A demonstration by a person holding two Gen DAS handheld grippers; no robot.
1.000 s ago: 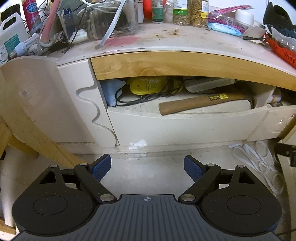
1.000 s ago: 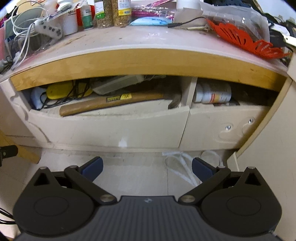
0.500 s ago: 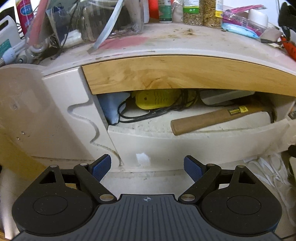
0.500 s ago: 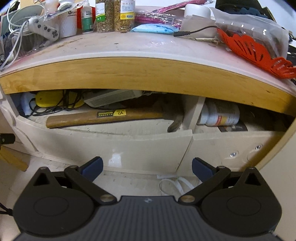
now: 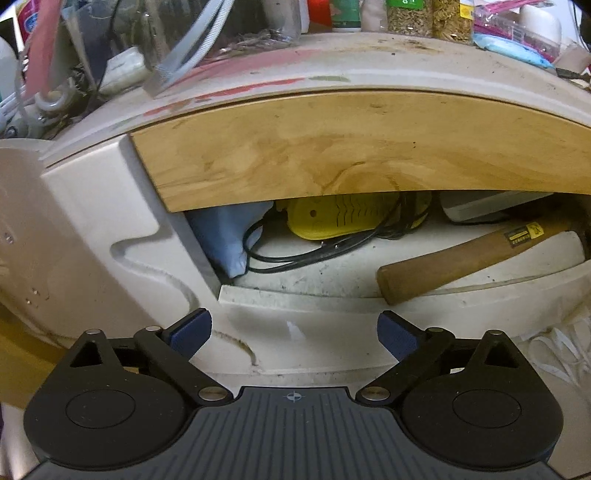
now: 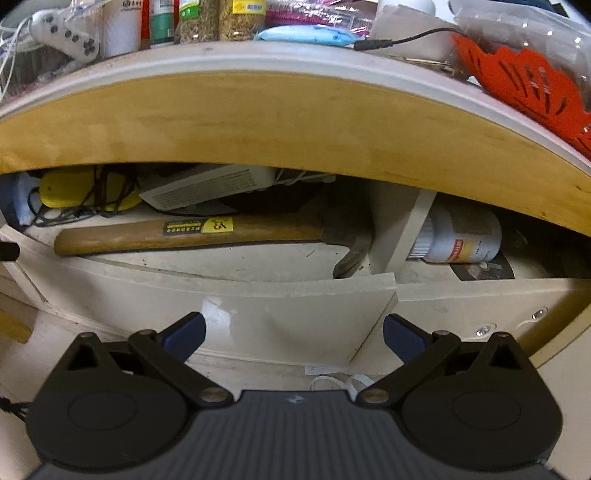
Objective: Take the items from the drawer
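Drawer (image 5: 332,317): pulled partly out beneath a wooden board (image 5: 351,147); its pale front wall sits just ahead of both claws, and its contents lie at 12 o'clock from each.
Hammer (image 6: 192,232): lies flat along the drawer's front wall; wooden handle points to 9 o'clock in the right wrist view, dark claw head at 3 o'clock against a divider (image 6: 406,229). A yellow and black label is stuck on the handle.
Yellow device (image 5: 340,218): at the back of the drawer, at 11 o'clock from the hammer's handle end, with a black cord (image 5: 295,258) looped under and around it.
Blue bag (image 5: 225,236): stands in the drawer's left corner, touching the cord.
Grey box (image 6: 207,188): lies behind the hammer, tilted, just right of the yellow device.
White bottle (image 6: 458,236): on its side in the next compartment, at 3 o'clock past the divider.
Left gripper (image 5: 294,332): spread wide, holding nothing, short of the drawer front.
Right gripper (image 6: 294,334): spread wide, holding nothing, facing the drawer front below the hammer.
Countertop (image 6: 258,55): above the board, crowded with bottles, a white game controller (image 6: 66,35) and an orange slotted piece (image 6: 528,85).
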